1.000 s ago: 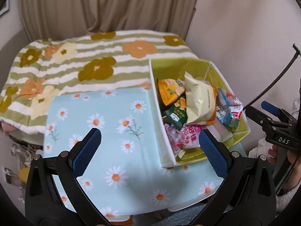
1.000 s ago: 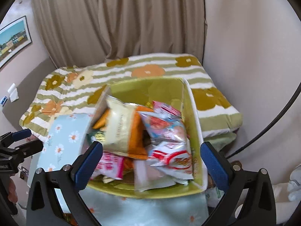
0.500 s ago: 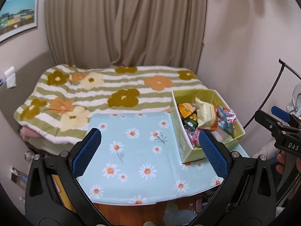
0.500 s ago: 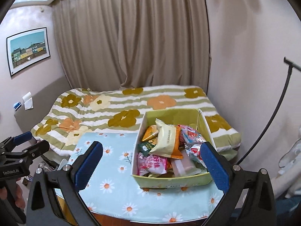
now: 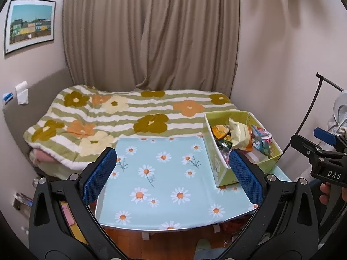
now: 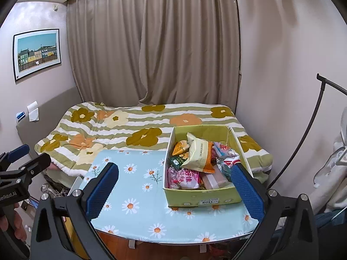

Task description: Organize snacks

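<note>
Two grippers, left [image 5: 172,176] and right [image 6: 176,185], fingers spread, empty, above bench [image 6: 138,214]; snacks [image 6: 196,157] piled in green box [image 6: 201,198] at bench's right.

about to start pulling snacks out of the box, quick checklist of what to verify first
1. Left gripper jaws open, holding nothing: ok.
2. Right gripper jaws open, holding nothing: ok.
3. Green box flat on the daisy tablecloth, open top: ok.
4. Cream packet on top of the pile, reachable: ok.
5. Bare cloth left of the box for sorting: ok.
6. Packets under the pile: cannot tell.
</note>
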Available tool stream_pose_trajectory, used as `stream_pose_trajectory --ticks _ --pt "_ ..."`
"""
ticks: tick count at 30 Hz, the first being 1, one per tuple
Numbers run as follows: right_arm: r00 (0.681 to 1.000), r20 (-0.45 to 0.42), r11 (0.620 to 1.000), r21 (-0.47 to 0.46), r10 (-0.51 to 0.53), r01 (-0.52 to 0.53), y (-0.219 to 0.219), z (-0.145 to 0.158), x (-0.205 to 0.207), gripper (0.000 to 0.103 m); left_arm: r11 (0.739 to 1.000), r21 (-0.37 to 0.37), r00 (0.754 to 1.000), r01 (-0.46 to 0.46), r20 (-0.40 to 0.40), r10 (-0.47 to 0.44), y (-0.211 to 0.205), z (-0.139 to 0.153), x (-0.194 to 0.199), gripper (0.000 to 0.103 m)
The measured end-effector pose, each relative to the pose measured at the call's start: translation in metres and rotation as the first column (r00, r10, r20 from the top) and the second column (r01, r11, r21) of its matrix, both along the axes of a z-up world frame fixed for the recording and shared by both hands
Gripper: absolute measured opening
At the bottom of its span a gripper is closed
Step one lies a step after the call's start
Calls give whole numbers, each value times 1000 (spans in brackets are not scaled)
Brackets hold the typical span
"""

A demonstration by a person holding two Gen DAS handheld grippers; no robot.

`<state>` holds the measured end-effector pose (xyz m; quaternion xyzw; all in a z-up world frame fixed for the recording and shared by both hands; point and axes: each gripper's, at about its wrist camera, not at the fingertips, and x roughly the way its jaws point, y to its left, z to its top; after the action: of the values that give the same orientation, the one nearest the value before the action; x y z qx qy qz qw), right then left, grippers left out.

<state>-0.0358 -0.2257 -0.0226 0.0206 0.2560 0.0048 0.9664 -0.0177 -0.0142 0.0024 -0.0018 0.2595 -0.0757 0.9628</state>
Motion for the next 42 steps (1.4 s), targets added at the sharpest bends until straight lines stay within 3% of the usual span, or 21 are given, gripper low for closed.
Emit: stream_pose_trajectory --ticks 42 --pt "1000 -2 1000 -6 -20 20 -4 0 3 103 999 36 999 -16 30 15 -3 1 2 103"
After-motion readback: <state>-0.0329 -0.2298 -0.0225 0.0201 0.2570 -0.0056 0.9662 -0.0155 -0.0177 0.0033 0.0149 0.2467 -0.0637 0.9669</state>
